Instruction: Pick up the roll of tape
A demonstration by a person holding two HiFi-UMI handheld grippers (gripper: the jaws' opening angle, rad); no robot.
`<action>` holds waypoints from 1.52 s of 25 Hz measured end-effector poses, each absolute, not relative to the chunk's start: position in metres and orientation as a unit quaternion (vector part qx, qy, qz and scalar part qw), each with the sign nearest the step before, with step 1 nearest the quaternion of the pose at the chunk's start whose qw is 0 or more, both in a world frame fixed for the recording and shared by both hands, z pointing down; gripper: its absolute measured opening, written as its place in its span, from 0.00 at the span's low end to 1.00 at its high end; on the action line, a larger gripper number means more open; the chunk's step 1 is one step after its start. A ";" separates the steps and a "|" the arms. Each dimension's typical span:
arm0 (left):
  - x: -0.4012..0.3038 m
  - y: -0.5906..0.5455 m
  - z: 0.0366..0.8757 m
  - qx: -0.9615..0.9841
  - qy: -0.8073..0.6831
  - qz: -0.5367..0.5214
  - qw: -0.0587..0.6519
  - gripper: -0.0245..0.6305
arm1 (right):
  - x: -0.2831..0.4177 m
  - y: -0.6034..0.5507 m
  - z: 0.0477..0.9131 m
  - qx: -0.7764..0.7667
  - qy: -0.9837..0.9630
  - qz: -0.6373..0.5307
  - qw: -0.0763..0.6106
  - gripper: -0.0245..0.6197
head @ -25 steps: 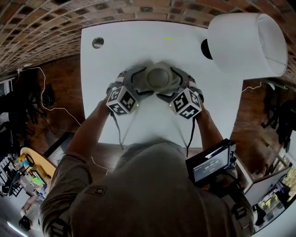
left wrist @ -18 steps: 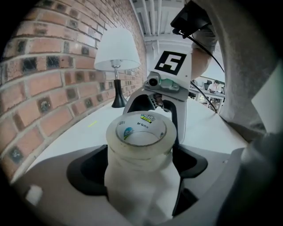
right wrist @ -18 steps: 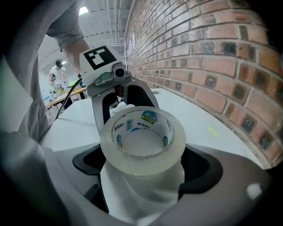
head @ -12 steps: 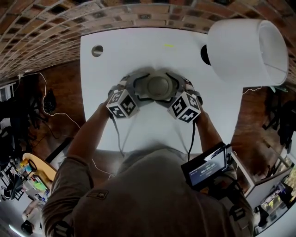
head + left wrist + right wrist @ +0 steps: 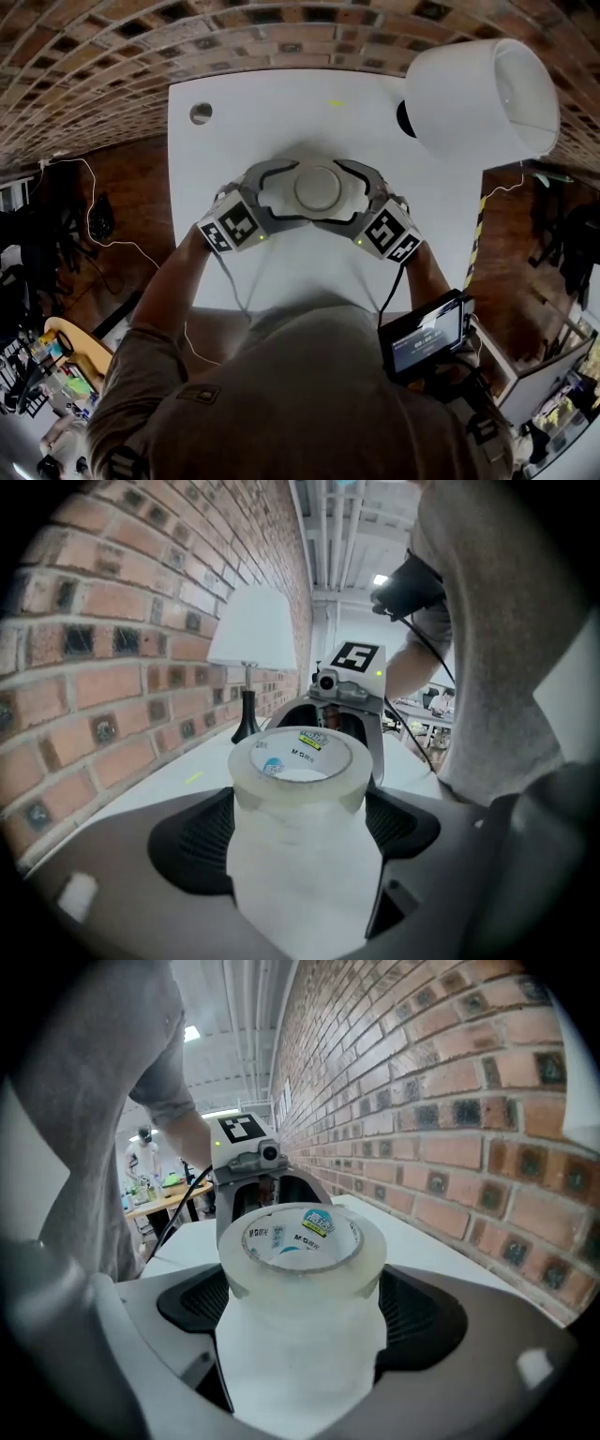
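Bright even light, fisheye-bent edges, black corners; roll of tape [image 5: 295, 797] sharp

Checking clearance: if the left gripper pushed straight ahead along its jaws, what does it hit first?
The roll of tape, which sits right between the left gripper's jaws; nothing nearer shows.

Print inside the roll of tape [image 5: 302, 1279] is too small to read.
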State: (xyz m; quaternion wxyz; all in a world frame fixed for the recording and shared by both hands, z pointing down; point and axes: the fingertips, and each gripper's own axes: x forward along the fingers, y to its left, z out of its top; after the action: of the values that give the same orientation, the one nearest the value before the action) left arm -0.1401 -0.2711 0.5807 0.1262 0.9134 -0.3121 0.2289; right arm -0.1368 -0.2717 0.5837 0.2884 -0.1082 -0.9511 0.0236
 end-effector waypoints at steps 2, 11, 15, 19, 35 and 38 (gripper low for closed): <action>-0.140 -0.269 0.558 0.919 -0.313 0.201 0.132 0.70 | -0.136 -0.270 0.560 -0.111 -0.958 0.033 0.264 0.84; -0.137 -0.263 0.461 0.933 -0.321 0.113 0.116 0.70 | -0.131 -0.262 0.459 -0.121 -0.977 0.044 0.168 0.82; -0.131 -0.258 0.430 0.938 -0.322 0.095 0.090 0.70 | -0.124 -0.257 0.427 -0.110 -0.983 0.035 0.141 0.82; -0.127 -0.245 0.405 0.941 -0.319 0.069 0.088 0.70 | -0.114 -0.245 0.406 -0.108 -0.985 0.032 0.127 0.82; -0.085 -0.206 0.359 0.940 -0.327 0.091 0.019 0.70 | -0.072 -0.207 0.363 -0.094 -0.989 -0.026 0.108 0.82; -0.068 -0.196 0.348 0.934 -0.342 0.104 0.003 0.70 | -0.056 -0.197 0.350 -0.101 -0.990 -0.038 0.094 0.82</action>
State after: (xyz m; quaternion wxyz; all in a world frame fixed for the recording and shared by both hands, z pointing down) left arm -0.0681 -0.1961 0.3482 0.0026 0.9338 -0.3422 0.1042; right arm -0.0562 -0.1968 0.3498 0.0936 -0.1010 -0.9898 -0.0377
